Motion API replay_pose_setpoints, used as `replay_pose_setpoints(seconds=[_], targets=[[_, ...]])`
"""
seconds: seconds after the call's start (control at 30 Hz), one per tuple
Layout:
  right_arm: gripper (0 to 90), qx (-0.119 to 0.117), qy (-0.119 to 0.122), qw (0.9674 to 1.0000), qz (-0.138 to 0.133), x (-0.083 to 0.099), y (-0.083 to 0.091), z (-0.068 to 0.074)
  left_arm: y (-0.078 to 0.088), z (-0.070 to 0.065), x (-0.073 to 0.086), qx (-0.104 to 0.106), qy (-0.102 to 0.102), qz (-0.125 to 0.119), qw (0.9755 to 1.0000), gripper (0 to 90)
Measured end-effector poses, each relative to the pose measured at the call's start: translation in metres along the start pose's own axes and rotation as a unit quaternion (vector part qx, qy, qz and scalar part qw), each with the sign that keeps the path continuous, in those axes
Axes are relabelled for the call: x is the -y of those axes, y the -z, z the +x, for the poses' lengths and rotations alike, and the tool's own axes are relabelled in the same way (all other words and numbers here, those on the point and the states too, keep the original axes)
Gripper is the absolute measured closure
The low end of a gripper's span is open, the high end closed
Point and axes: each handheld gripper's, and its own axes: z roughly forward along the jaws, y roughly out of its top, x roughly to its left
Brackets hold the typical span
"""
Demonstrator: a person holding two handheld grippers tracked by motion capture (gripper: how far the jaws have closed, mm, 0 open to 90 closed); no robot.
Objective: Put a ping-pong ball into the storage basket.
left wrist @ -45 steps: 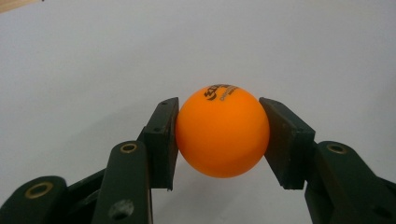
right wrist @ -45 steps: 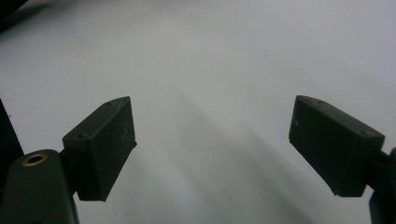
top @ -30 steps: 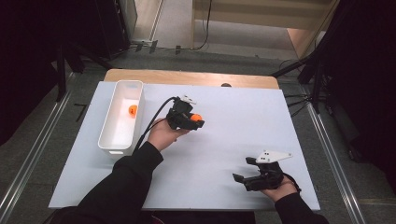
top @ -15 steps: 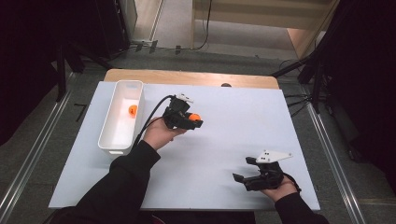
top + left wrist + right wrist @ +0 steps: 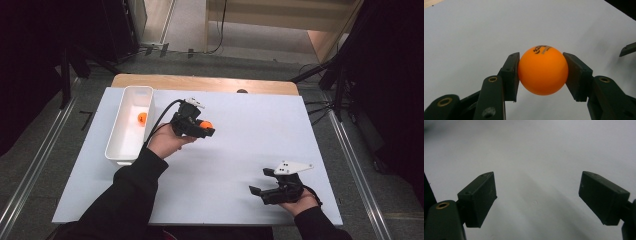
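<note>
Nearest the person, the right gripper rested low on the white worktop with its fingers spread wide and nothing between them. Farther in, the left gripper had its fingers clamped on an orange ball, just right of the white bin, where a second ball lay.

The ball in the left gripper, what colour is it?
Orange ball with dark print near its top, clearest in the left gripper view.
</note>
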Motion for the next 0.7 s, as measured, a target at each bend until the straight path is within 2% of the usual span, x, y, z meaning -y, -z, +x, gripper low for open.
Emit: replay_pose_setpoints(seconds=[0.4, 0.57, 0.63, 0.7], targets=[[13.1, 0.000, 0.000, 1.0000, 0.000, 0.000, 0.000, 0.000, 0.011, -0.002, -0.004, 0.007, -0.008, 0.005, 0.9999, 50.6], [13.1, 0.002, -0.001, 1.0000, -0.002, 0.000, 0.000, 0.000, 0.016, -0.002, -0.005, 0.008, -0.005, 0.004, 0.9999, 50.6], [13.1, 0.002, -0.001, 1.0000, -0.001, 0.000, 0.000, 0.000, 0.019, -0.001, -0.006, 0.015, 0.000, 0.002, 0.9999, 50.6], [13.2, 0.002, -0.001, 1.0000, -0.002, 0.000, 0.000, 0.000, 0.022, -0.001, -0.007, 0.012, -0.002, 0.001, 0.9999, 50.6]])
